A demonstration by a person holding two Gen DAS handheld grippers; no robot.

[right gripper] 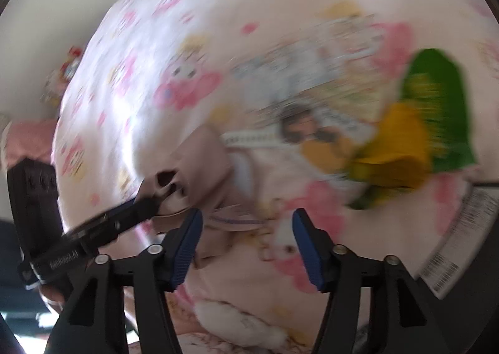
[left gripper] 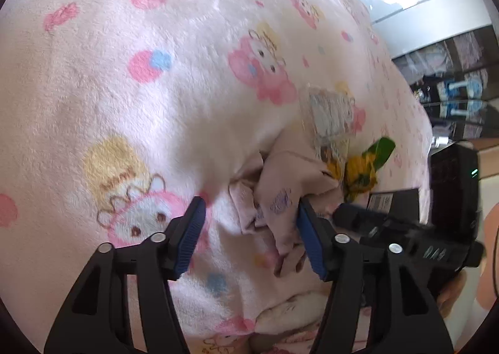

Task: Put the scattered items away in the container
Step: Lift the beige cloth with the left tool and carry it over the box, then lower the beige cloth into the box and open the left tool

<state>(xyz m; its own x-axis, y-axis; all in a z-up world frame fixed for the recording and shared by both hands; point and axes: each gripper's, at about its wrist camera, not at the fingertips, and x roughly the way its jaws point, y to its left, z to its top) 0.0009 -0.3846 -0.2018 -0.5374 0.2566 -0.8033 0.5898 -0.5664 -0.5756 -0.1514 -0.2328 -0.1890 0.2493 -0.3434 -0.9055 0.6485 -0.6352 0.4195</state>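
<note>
A crumpled pale pink garment (left gripper: 277,195) lies on a pink cartoon-print blanket (left gripper: 156,73). My left gripper (left gripper: 249,229) is open with its jaws on either side of the garment's near folds. Beyond it lie a clear printed packet (left gripper: 330,113) and a yellow and green cloth (left gripper: 365,167). In the blurred right wrist view my right gripper (right gripper: 246,238) is open just above the blanket, with the garment (right gripper: 202,167) ahead left, the packet (right gripper: 312,98) ahead and the yellow-green cloth (right gripper: 414,135) to the right. The left gripper's finger (right gripper: 124,216) reaches into the garment there.
A black box with a barcode label (left gripper: 389,198) sits at the blanket's right edge; it also shows in the right wrist view (right gripper: 461,235). Shelves and a white cabinet (left gripper: 436,11) stand beyond the bed. A small red and white toy (right gripper: 65,70) lies at the far left.
</note>
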